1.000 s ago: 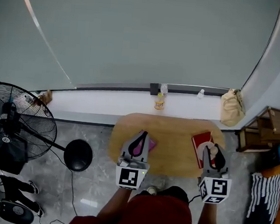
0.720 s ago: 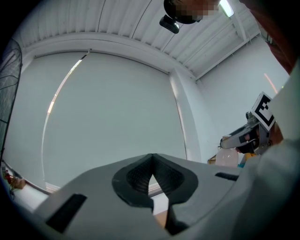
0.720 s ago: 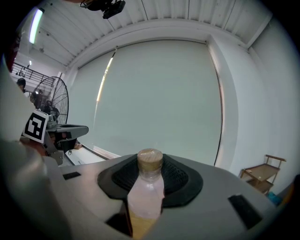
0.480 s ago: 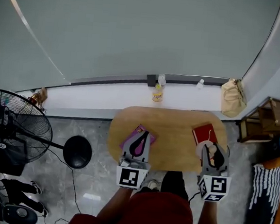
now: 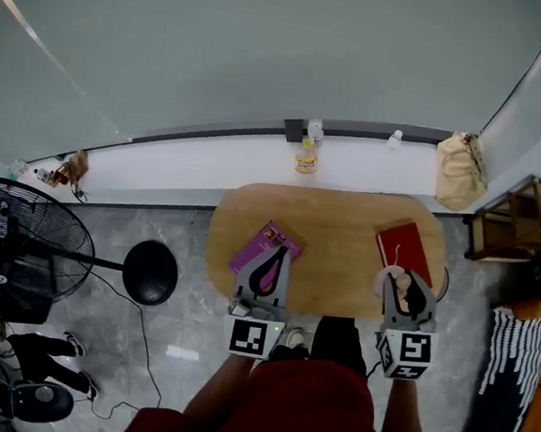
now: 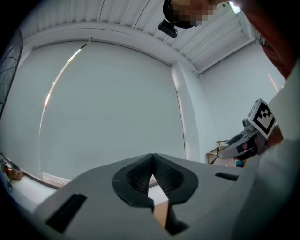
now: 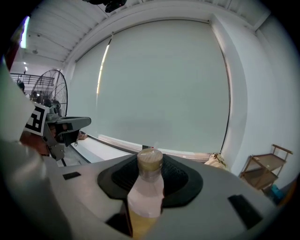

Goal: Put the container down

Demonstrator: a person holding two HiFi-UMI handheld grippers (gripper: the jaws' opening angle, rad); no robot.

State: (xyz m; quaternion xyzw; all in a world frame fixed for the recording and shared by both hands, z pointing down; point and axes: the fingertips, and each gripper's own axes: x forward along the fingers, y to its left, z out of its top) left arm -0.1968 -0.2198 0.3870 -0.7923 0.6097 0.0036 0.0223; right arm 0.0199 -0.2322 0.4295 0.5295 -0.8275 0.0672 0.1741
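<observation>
My right gripper (image 5: 404,279) is shut on the container, a small clear bottle (image 7: 146,187) with yellowish liquid and a tan cap (image 7: 150,161). The bottle stands upright between the jaws, over the near right edge of the oval wooden table (image 5: 343,245), just short of a red book (image 5: 404,248). My left gripper (image 5: 269,255) is shut, tips touching with nothing between them (image 6: 151,161), above a purple book (image 5: 253,248) at the table's near left. The bottle's base is hidden, so I cannot tell whether it touches the table.
A white sill behind the table carries a yellow bottle (image 5: 306,157), two small white bottles and a tan bag (image 5: 461,171). A wooden shelf (image 5: 524,223) stands at the right. A floor fan (image 5: 22,255) and its black round base (image 5: 150,272) stand at the left.
Both grippers have sunk toward the table and drawn back to its near edge. The bottle has stayed in the right gripper throughout.
</observation>
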